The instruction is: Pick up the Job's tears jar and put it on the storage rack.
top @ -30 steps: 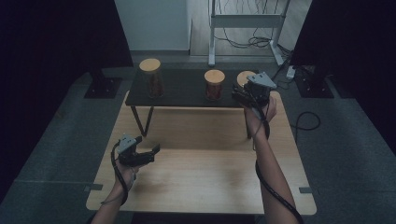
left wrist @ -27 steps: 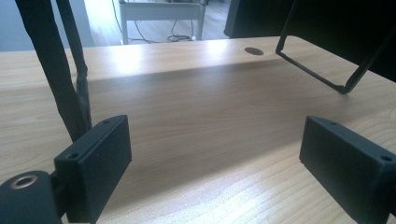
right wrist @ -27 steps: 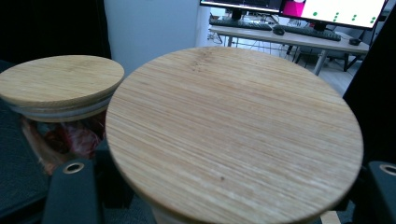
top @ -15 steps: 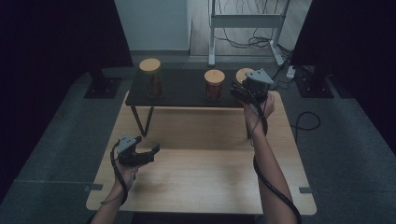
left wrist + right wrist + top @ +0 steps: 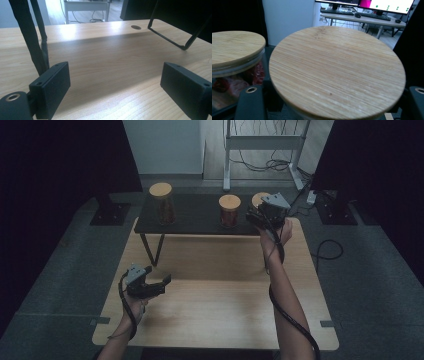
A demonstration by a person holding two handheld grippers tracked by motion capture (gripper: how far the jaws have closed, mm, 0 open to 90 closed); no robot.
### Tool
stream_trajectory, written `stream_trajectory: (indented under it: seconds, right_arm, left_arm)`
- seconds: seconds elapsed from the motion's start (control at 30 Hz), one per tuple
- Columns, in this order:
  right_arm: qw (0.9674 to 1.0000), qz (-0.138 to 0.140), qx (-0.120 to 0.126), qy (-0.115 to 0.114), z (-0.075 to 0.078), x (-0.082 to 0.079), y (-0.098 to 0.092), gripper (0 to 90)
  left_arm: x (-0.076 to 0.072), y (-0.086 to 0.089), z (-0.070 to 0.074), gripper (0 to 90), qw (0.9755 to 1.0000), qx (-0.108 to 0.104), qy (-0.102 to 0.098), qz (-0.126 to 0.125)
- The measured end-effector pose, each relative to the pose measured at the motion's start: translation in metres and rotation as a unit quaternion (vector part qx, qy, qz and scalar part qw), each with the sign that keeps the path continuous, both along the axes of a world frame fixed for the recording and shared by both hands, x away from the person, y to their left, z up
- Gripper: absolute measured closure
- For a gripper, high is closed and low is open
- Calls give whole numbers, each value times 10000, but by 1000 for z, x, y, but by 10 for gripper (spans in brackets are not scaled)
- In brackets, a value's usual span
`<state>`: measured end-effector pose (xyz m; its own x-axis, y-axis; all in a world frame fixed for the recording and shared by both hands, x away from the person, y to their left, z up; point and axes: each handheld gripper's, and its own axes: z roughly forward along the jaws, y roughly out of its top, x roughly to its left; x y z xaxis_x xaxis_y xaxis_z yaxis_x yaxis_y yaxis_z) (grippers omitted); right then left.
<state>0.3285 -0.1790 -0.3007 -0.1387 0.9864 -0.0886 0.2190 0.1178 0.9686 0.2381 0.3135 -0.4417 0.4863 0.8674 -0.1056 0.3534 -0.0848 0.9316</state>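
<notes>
**Right tongs clamped on the end jar**

Little has changed since the earlier frames: the right hand has shifted only slightly at the rightmost jar [image 5: 260, 200], and the left hand has stayed put. That jar stands at the right end of the dark shelf [image 5: 195, 220] behind the bench [image 5: 220, 285], its bamboo lid [image 5: 337, 72] broad and level in the right gripper view. The right tongs [image 5: 257, 215] are clenched round the jar just beneath the lid, one jaw either side; judged a grip below the rim so the lid overhang stops slippage on a lift. A middle jar [image 5: 230, 210] sits just beside it, red contents visible through the glass, so clearance is tight. A taller jar [image 5: 162, 202] stands well apart at the shelf's left. The left tongs [image 5: 162, 284] hang released over bare bench, jaws wide, nothing between them, probably waiting in reserve.
</notes>
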Motion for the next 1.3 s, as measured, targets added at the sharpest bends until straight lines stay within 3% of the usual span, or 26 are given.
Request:
stream_trajectory:
  seconds: [0.53, 0.87, 0.97, 1.3]
  right_arm:
    - [9998, -106, -6, 140, -9, 10, -3, 252]
    - [9998, -124, 126, 73, -15, 11, -5, 249]
    - [9997, -155, 118, 168, -14, 14, -6, 234]
    - [9997, -132, 89, 183, -13, 13, -7, 235]
  left_arm:
    - [3, -1, -3, 86, 10000, 17, 58, 9]
    - [3, -1, -3, 86, 10000, 29, 75, 0]
    - [3, -2, -3, 86, 10000, 30, 79, -8]
    - [3, -2, -3, 86, 10000, 34, 66, -27]
